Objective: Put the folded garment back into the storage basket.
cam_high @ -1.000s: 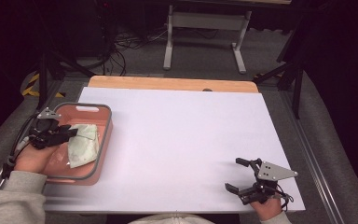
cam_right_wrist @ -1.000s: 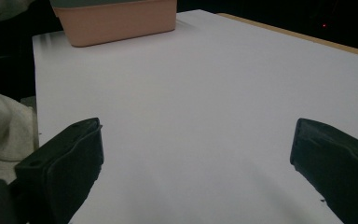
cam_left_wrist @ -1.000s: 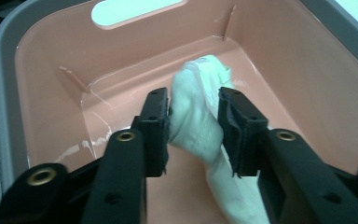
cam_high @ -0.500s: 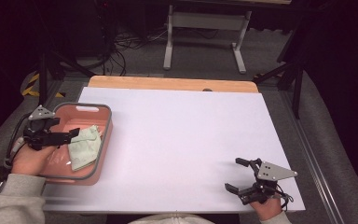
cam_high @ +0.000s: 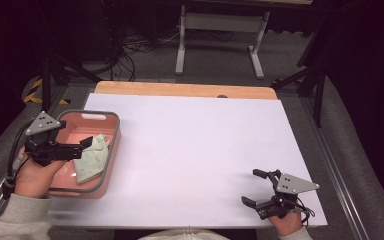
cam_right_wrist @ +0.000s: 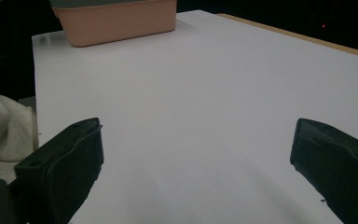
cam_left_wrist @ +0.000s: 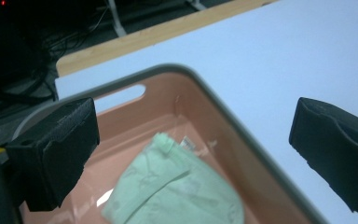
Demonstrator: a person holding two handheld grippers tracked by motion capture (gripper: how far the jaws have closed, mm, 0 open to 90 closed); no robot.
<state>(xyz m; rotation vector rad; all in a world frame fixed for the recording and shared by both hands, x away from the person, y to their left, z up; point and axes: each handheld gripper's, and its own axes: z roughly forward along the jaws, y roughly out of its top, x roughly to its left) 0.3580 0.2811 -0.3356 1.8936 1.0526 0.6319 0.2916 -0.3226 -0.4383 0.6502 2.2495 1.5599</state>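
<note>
A pink tub [cam_high: 111, 150] with a grey rim stands at the table's left, and a pale green folded cloth [cam_high: 92, 157] lies loose inside it. My left gripper [cam_high: 82, 147] hovers over the tub's near-left part, pointing right. Its jaws have just been opening and stand wide apart with nothing between them. In the left gripper view the cloth [cam_left_wrist: 177, 191] rests on the tub floor below the left gripper [cam_left_wrist: 193, 154], under the rim [cam_left_wrist: 205, 93]. My right gripper [cam_high: 251, 187] rests open and empty at the front right of the table, seen spread wide in its own view [cam_right_wrist: 196, 154].
A white sheet [cam_high: 200, 145] covers the table, with a wooden strip [cam_high: 180, 90] along the far edge. Beyond it are floor cables and a metal stand [cam_high: 217, 40]. The tub's outer wall [cam_right_wrist: 116, 21] shows far off in the right gripper view.
The left gripper's jaws have gone from pinching the green cloth to wide apart. The hand has lifted and drawn slightly left, and the cloth stays in the tub. The right gripper has not moved.
</note>
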